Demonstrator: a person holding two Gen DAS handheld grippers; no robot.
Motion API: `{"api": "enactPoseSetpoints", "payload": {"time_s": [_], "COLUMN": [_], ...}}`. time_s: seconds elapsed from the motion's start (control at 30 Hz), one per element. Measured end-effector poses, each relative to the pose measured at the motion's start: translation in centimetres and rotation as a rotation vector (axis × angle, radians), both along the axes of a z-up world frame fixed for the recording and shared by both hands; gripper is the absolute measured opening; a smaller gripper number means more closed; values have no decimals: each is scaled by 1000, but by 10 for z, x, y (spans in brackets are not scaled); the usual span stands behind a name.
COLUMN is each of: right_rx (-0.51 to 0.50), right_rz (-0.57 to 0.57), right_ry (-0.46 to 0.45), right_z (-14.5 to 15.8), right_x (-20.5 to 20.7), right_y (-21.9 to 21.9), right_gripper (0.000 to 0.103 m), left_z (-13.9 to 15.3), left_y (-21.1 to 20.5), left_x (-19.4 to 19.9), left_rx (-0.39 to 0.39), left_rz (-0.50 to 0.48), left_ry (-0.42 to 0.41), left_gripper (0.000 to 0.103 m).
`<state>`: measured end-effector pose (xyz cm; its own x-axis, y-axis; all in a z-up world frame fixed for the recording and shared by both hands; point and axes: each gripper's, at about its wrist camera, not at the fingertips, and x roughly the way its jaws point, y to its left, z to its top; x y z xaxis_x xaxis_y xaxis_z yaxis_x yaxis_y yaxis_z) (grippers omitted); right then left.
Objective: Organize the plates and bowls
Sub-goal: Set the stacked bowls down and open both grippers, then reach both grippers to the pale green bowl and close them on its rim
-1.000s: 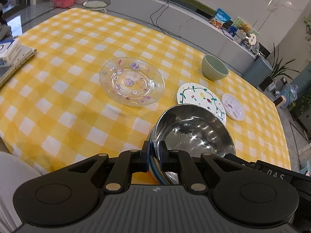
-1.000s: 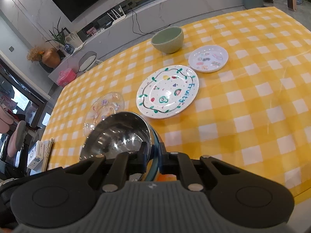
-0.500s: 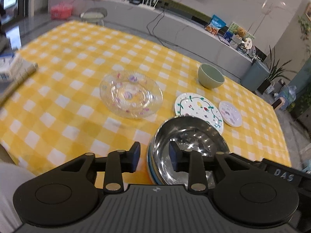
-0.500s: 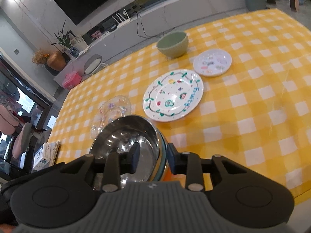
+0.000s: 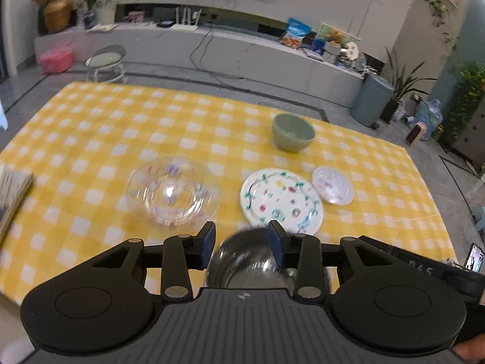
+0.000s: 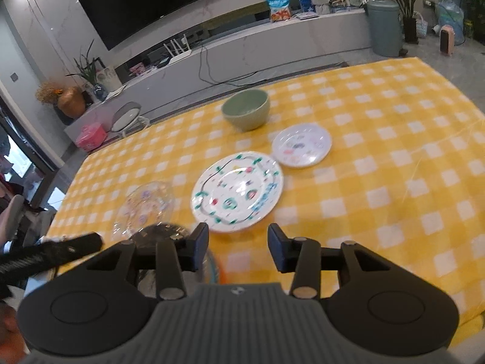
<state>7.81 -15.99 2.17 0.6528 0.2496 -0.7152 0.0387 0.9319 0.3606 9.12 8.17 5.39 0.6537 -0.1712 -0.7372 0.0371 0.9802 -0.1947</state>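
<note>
Nearest, at the table's near edge: the steel bowl (image 5: 247, 257), shiny, mirror-like inside, blurred in both views. In the right wrist view a blue rim and a bit of orange show under it, so it seems to sit on other dishes, exact count can't tell.

Left gripper (image 5: 242, 244): jaws have just been opening, now released, about half spread, blue pads either side of the bowl's far rim w/o pressing on it. Right gripper (image 6: 239, 247): jaws have just been opening too, also released & about half spread; the bowl (image 6: 169, 236) lies left of and below the left finger, only tablecloth between the pads.

Next out on the yellow-white checked table (image 5: 91, 127): clear glass plate (image 5: 173, 193) w/ small coloured motifs, to the left. Right of it, white plate w/ green vine border (image 5: 282, 201) & fruit drawings. Just beside that, nearly touching, a small white plate (image 5: 333, 185) w/ pale prints. Farthest: sage green bowl (image 5: 293, 136), upright, apart from the plates, near the table's far edge.
</note>
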Motion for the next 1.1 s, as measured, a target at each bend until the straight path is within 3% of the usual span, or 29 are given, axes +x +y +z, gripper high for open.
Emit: {"api": "enactPoseSetpoints", "payload": {"time_s": [0.37,0.5,0.73,1.1], "right_rx": [-107,-111,-134,-46], "right_rz": [-28,-30,-22,-58], "right_ry": [-52,-49,-22,60], "right_z": [5,3,-9,-29], "right_x": [64,95,153,237], "right_y": [-17,-20,-21,-41], "right_gripper": [48,49,50,49], "left_z": [9,3,-21,-56], "left_y": [-26,-36,-49,-58], "left_x": [67,99,157,250], "left_rx": [-4,3,-17,-39], "left_rz": [-129,-158,-186,-191], "left_ry": [4,14,-9,20], "left_gripper": [55,63,64,64]}}
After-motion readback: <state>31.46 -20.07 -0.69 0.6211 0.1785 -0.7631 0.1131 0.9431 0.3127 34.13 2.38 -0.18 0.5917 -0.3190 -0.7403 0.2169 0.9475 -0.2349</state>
